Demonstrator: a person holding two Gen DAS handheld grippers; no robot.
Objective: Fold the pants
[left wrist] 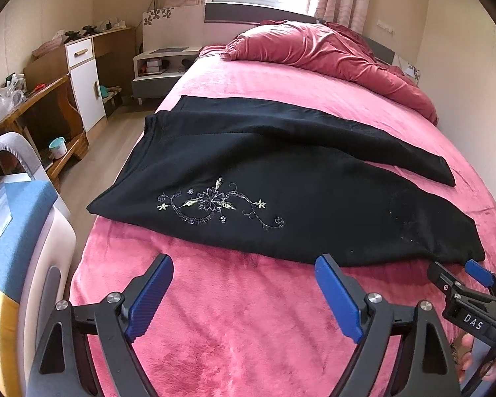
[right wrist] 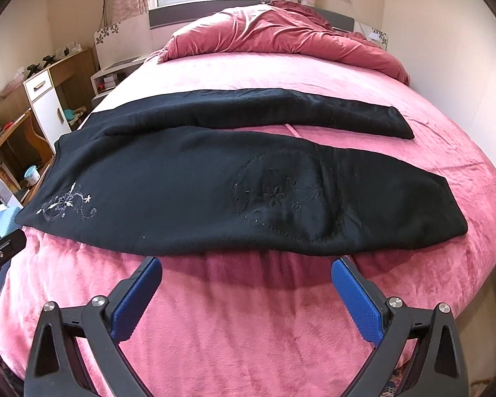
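The black pants (left wrist: 281,178) lie flat across the pink bed (left wrist: 234,314), waistband toward the bed's left edge and both legs stretched toward its right edge, the farther leg angled slightly away from the nearer one. Pale floral embroidery (left wrist: 215,203) sits on the near leg, close to the waistband. The left gripper (left wrist: 244,271) hovers just short of the pants' near edge, jaws spread wide and empty. The right gripper (right wrist: 248,273) does likewise further along that edge — released, gripping nothing. A crumpled red quilt (right wrist: 281,39) is heaped beyond the pants.
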